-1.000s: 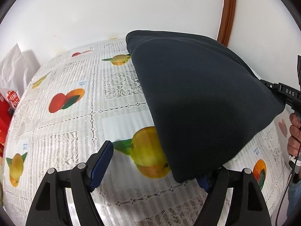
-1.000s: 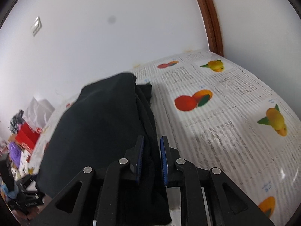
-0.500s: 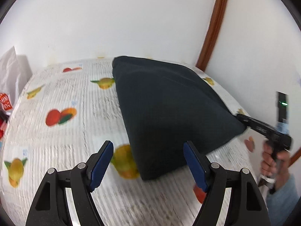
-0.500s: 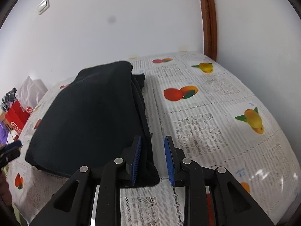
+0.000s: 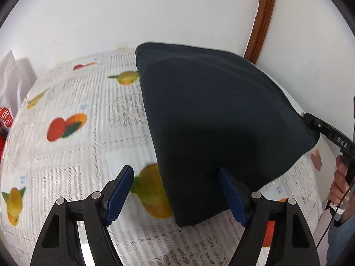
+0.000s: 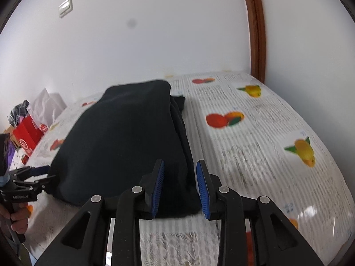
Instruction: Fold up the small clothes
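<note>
In the left wrist view, the left gripper hangs above the table with its blue-padded jaws spread wide and nothing clamped; the near corner of the folded black garment lies on the tablecloth below and between them, its fabric clear of both pads. The garment rests as a thick dark slab on the fruit-printed lace tablecloth, reaching back toward the white wall and the brown door frame. At the right edge, the right gripper meets the garment's far corner, held by a hand. In the right wrist view, the right gripper has just been opening: its jaws stand a little apart, straddling the garment's layered near edge, with gaps showing beside the pads, so the cloth is released. The left gripper shows at the left edge by the garment's other corner, beyond it a red box and a white bag.
</note>
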`<state>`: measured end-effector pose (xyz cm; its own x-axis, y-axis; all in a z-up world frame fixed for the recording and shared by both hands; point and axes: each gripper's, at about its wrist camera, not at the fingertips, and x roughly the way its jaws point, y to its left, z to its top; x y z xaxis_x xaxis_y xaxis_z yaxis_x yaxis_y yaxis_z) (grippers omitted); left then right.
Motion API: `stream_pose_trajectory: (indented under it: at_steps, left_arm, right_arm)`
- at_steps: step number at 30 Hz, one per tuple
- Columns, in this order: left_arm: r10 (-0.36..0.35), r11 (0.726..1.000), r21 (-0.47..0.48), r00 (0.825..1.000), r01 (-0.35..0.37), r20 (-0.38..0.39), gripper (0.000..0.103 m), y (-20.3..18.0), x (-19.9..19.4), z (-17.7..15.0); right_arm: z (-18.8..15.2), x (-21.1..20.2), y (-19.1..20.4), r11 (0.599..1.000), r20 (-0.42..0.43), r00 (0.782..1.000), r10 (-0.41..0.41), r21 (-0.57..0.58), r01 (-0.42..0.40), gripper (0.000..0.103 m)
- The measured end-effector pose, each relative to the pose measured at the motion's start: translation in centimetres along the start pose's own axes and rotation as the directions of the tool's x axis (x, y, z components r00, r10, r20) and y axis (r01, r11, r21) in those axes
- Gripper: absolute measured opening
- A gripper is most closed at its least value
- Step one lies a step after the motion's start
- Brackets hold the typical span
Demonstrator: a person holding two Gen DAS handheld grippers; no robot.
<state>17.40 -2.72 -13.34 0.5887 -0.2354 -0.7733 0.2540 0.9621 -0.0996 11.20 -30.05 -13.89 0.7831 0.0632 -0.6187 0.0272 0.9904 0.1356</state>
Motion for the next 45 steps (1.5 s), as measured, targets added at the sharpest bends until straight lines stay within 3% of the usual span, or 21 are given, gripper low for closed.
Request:
stream_pose_trajectory:
  at_steps: [5, 7, 8, 12, 14, 17, 25, 31, 33, 35, 40, 45]
  left_arm:
    - [-0.007, 1.000, -0.003, 1.000, 0.007, 0.002, 0.077, 0.1, 0.2, 0.4]
    - [-0.012, 1.000, 0.000, 1.000, 0.012, -0.010, 0.078, 0.1, 0.7, 0.3]
    - [-0.015, 1.000, 0.002, 1.000, 0.015, -0.012, 0.078, 0.1, 0.8, 0.3]
    - [-0.035, 0.999, -0.006, 0.999, 0.035, -0.016, 0.078, 0.3, 1.1, 0.2]
    - [-0.037, 0.999, -0.004, 0.999, 0.037, -0.014, 0.078, 0.3, 1.1, 0.2]
    - [-0.042, 0.999, -0.006, 0.999, 0.042, -0.009, 0.078, 0.5, 0.9, 0.1]
    - [-0.011, 1.000, -0.021, 0.999, 0.012, 0.036, 0.076, 1.7, -0.6, 1.5]
    - [0.015, 0.999, -0.047, 0.999, -0.013, 0.046, 0.076, 2.9, 0.3, 4.2]
    - [0.010, 0.999, -0.051, 0.999, -0.008, 0.042, 0.076, 3.2, 0.9, 5.0]
    - [-0.006, 0.998, -0.059, 0.999, 0.008, 0.039, 0.076, 3.5, 1.6, 5.6]
    - [-0.041, 0.997, -0.064, 0.999, 0.043, 0.028, 0.076, 3.8, 3.6, 6.9]
    - [-0.078, 0.995, -0.057, 0.997, 0.079, 0.017, 0.076, 3.6, 5.4, 7.9]
  right_arm:
    - [1.3, 2.6, 0.2, 1.000, -0.034, 0.999, 0.022, 0.017, -0.021, 0.027]
    - [1.3, 3.5, 0.3, 0.999, -0.058, 0.998, 0.028, 0.018, -0.027, 0.015]
    - [1.2, 3.7, 0.3, 0.999, -0.066, 0.997, 0.039, 0.009, -0.039, 0.003]
    - [0.9, 2.0, -1.2, 0.996, 0.027, 0.998, 0.063, 0.065, -0.065, 0.003]
    - [0.5, 2.1, -2.0, 0.988, 0.020, 0.995, 0.097, 0.116, -0.098, 0.003]
    - [0.5, 2.3, -1.4, 0.993, 0.010, 0.997, 0.072, 0.093, -0.073, 0.003]
    - [4.0, 2.0, 0.5, 0.999, -0.024, 0.999, -0.020, -0.032, 0.020, 0.006]
    - [9.2, 4.5, 2.1, 0.995, -0.085, 0.995, -0.061, -0.087, 0.054, 0.023]
    - [10.5, 5.9, 2.3, 0.997, -0.104, 0.994, -0.041, -0.074, 0.033, 0.036]
    - [11.7, 7.7, 2.3, 0.999, -0.129, 0.992, -0.019, -0.043, 0.014, 0.040]
    - [13.4, 13.0, 2.2, 1.000, -0.211, 0.978, 0.006, 0.028, 0.000, 0.040]
    - [14.5, 16.7, 2.1, 0.996, -0.241, 0.970, 0.035, 0.084, -0.015, 0.037]
